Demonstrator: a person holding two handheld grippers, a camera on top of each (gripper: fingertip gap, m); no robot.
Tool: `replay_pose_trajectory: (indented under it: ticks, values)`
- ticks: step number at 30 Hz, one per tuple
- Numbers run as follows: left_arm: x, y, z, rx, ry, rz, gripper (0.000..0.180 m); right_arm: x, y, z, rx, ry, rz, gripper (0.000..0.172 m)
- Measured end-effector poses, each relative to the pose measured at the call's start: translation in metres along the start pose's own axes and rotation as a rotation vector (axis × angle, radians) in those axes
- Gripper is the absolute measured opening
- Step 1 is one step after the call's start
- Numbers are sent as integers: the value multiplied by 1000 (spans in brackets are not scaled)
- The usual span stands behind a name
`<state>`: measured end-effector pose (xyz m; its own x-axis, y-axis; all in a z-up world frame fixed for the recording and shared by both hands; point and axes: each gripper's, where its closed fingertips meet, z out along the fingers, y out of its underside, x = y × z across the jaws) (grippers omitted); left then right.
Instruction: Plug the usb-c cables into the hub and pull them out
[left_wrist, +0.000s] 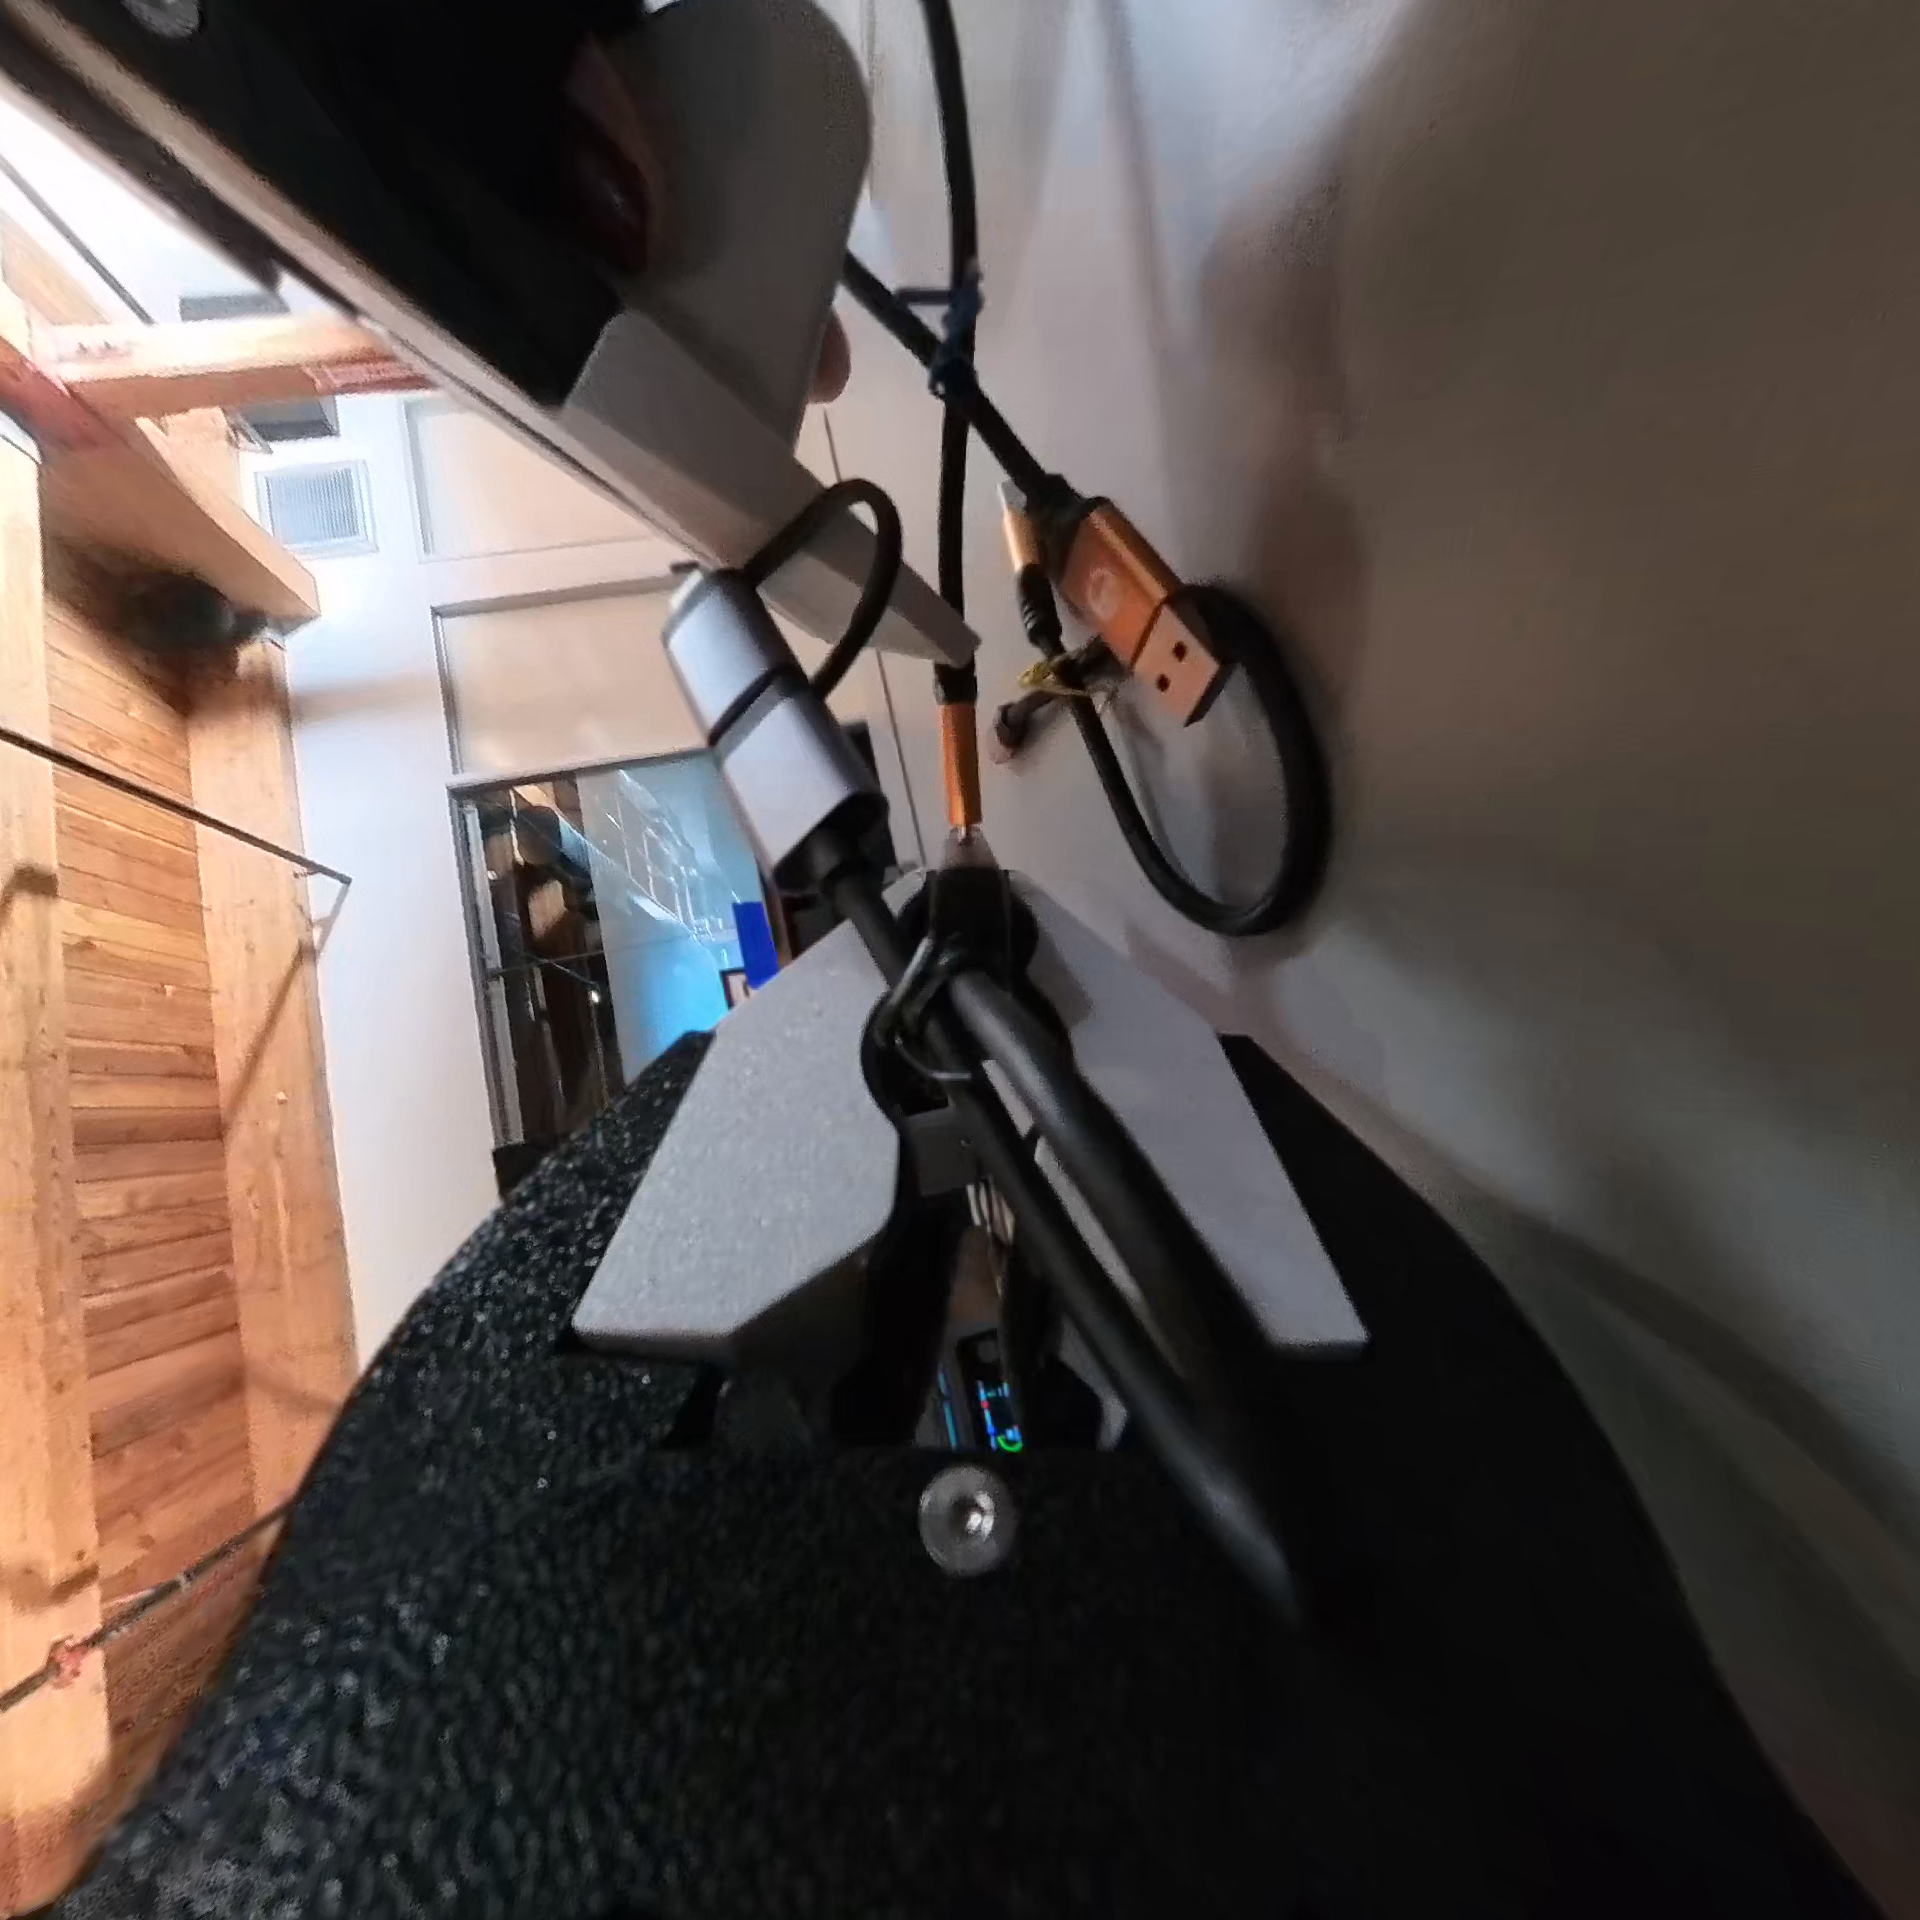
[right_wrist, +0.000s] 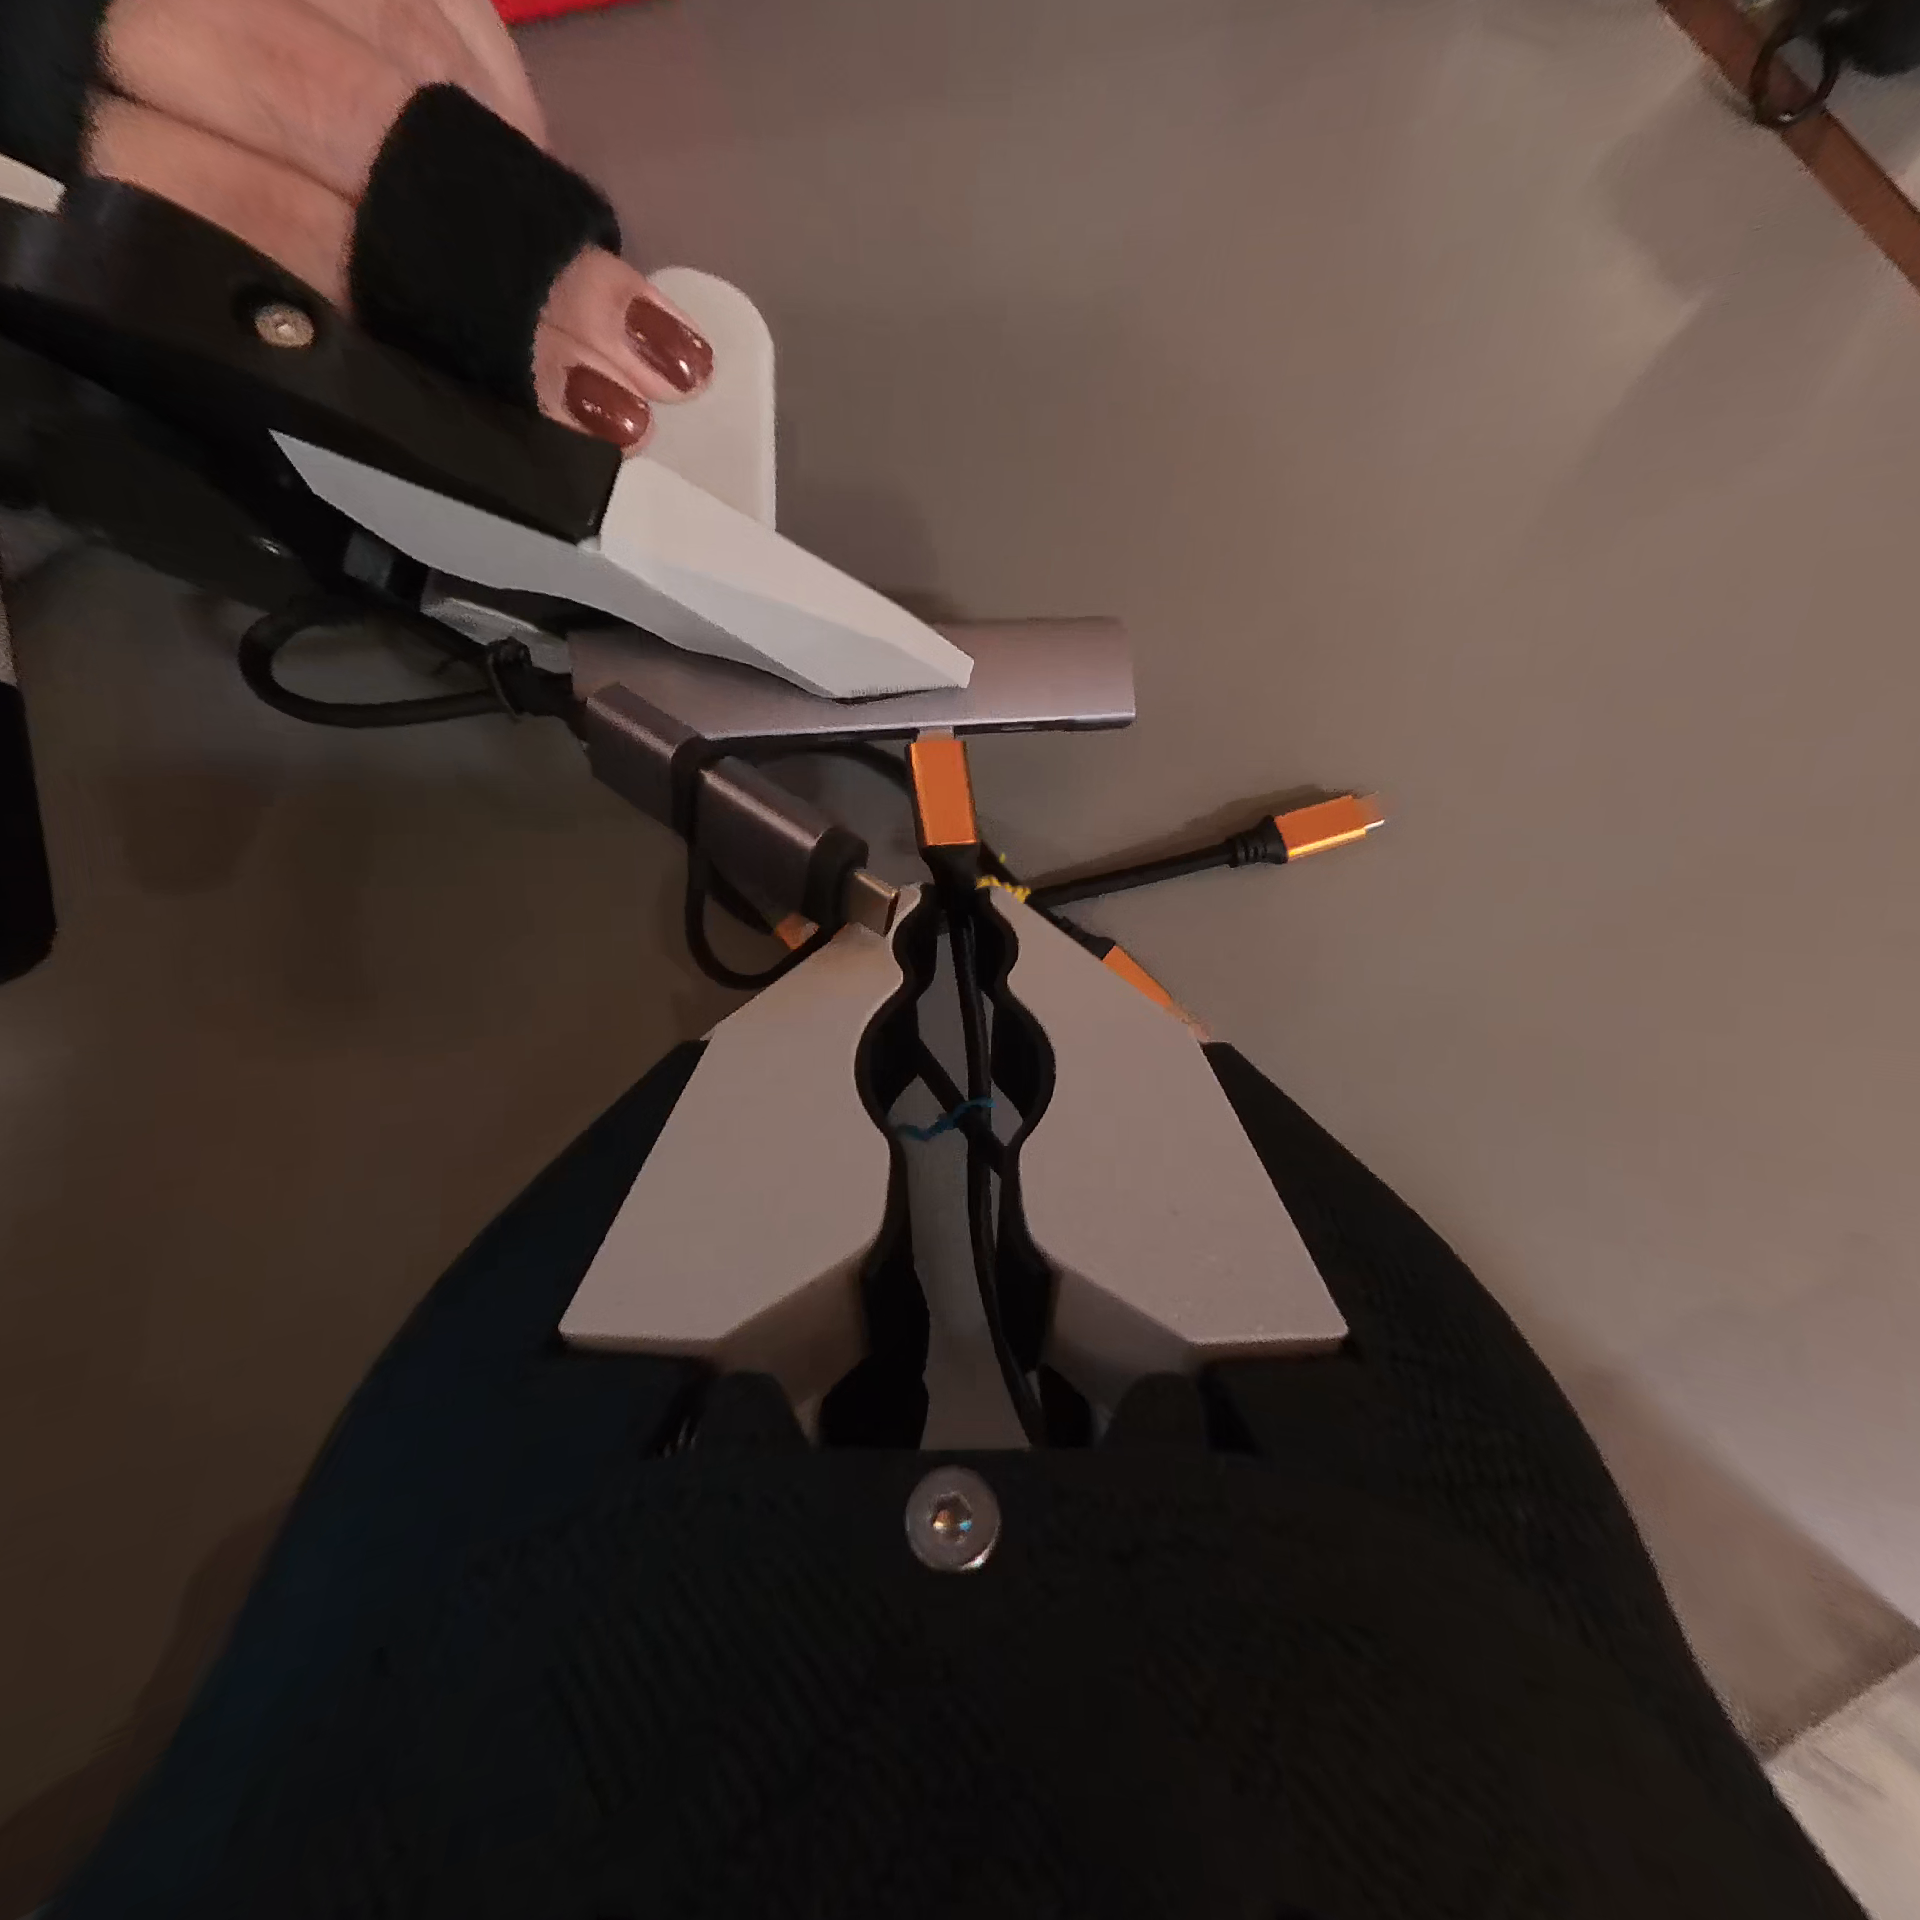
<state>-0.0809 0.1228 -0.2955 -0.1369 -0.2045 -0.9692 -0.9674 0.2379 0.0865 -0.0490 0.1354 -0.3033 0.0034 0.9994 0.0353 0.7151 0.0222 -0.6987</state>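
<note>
no legible text, brand name or number appears in either view. the orange usb plug (left_wrist: 1138, 613) lying on the worktop (left_wrist: 1558, 727) carries a small pale mark on its shell, too blurred to make out. a small lit display (left_wrist: 982, 1403) between the finger bases of the left gripper (left_wrist: 961, 894) shows coloured marks, too small to make out. the hub (right_wrist: 997, 675) and the orange usb-c plug (right_wrist: 940, 795) at its edge show no markings. in the background, a blue sign (left_wrist: 756, 935) is blurred beyond reading.
</note>
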Motion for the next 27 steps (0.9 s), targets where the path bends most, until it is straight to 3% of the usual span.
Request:
replay_pose_trajectory:
  ticks: [12, 27]
  values:
    - [-8, 4, 3, -64, -29, -31, 6, 3, -8, 1, 68, 5, -24, 2]
    - [2, 4, 13, -84, 9, -7, 8, 7, -2, 8, 44, 38, -63, 2]
